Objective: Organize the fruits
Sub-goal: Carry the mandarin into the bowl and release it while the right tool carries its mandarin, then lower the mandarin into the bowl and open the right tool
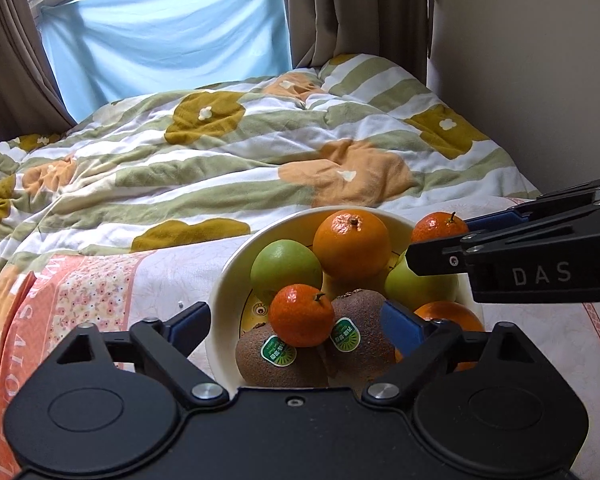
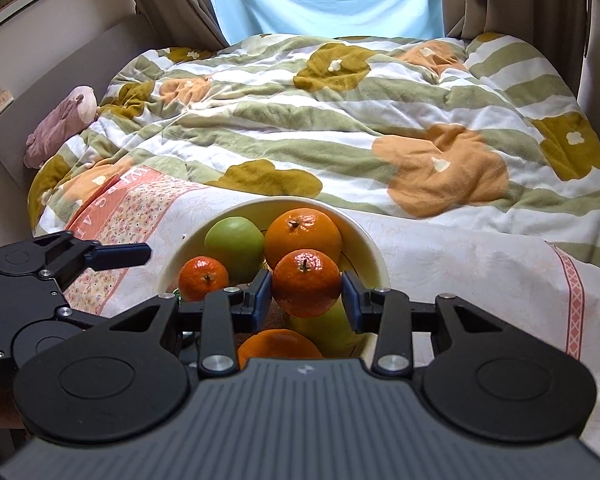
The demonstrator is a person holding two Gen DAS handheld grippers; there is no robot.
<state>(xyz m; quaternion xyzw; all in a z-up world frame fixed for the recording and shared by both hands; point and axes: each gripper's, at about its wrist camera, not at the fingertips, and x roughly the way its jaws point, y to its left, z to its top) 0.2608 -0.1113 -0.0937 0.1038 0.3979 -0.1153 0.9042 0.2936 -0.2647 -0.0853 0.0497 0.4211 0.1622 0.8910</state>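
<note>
A cream bowl [image 1: 228, 280] [image 2: 366, 240] full of fruit sits on the bed. It holds a large orange [image 1: 351, 243] [image 2: 303, 236], green apples [image 1: 286, 270] [image 2: 234, 242], two stickered kiwis [image 1: 280, 362], a small mandarin [image 1: 302, 315] [image 2: 203, 278] and another orange [image 1: 450, 314] [image 2: 278, 347]. My right gripper [image 2: 306, 300] is shut on a second mandarin [image 2: 306, 283] [image 1: 436, 227] just above the bowl. My left gripper [image 1: 296, 326] is open over the bowl's near side, its fingers on either side of the kiwis and the small mandarin.
The bowl rests on a pink floral sheet [image 1: 100, 292] [image 2: 460, 264]. A crumpled green-striped flowered duvet [image 1: 220, 152] [image 2: 340, 112] covers the bed behind it. A pink plush toy [image 2: 60, 120] lies at the bed's left by the headboard. Curtains [image 1: 332, 8] and a wall stand beyond.
</note>
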